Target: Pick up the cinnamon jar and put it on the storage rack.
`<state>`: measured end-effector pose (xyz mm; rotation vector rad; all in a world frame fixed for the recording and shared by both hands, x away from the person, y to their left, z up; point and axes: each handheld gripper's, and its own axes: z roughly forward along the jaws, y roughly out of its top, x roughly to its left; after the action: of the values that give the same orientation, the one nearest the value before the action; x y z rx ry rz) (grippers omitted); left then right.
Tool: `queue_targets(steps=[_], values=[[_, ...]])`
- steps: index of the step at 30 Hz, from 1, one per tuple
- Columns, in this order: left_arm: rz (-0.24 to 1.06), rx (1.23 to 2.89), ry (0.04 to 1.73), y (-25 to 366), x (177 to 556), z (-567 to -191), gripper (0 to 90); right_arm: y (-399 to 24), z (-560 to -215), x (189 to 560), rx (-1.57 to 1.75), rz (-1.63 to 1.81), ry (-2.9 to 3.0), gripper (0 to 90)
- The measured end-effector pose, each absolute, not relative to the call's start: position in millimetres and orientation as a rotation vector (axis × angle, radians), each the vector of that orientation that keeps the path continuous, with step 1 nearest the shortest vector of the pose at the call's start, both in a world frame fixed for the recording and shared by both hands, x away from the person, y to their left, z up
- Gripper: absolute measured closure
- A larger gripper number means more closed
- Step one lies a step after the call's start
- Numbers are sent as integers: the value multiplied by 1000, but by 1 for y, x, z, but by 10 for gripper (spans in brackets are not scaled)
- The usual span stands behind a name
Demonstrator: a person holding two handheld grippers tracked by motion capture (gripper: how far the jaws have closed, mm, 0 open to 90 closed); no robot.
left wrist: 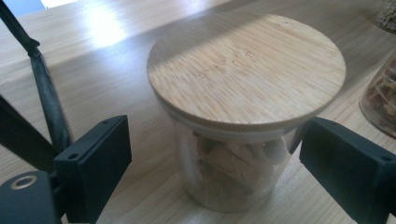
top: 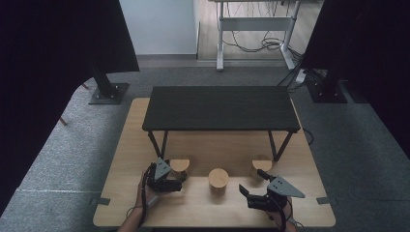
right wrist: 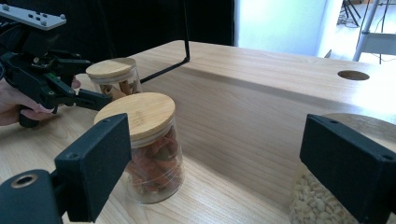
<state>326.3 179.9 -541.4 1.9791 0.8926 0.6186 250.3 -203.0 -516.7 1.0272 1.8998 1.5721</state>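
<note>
- Left gripper (top: 180, 180) at near left, jaws spread either side of the left clear glass jar with round bamboo lid (left wrist: 233, 121), pads not touching; lined up to clamp below the lid.
- Middle bamboo-lidded jar of orange pieces (right wrist: 149, 144) stands free, centre.
- Right gripper (top: 251, 183) spread, waiting near the right jar of pale kernels (right wrist: 317, 205).

In the right gripper view, the right-hand jar (right wrist: 327, 196) of pale kernels is cut off by the bottom edge and half hidden behind a jaw; contents of the left jar (left wrist: 233, 163) look blurred.
</note>
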Motion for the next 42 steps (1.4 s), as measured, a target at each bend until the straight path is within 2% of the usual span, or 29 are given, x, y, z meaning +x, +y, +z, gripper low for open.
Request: queue_targets(steps=[14, 20, 42], values=[[630, 2009, 870, 167, 339, -546, 89, -200, -517, 248, 1032, 1566, 1897, 84], [628, 2021, 848, 163, 340, -546, 226, -199, -517, 247, 1033, 1561, 1896, 84], [638, 1994, 860, 166, 336, -538, 251, -200, -517, 248, 1040, 1551, 1891, 83]])
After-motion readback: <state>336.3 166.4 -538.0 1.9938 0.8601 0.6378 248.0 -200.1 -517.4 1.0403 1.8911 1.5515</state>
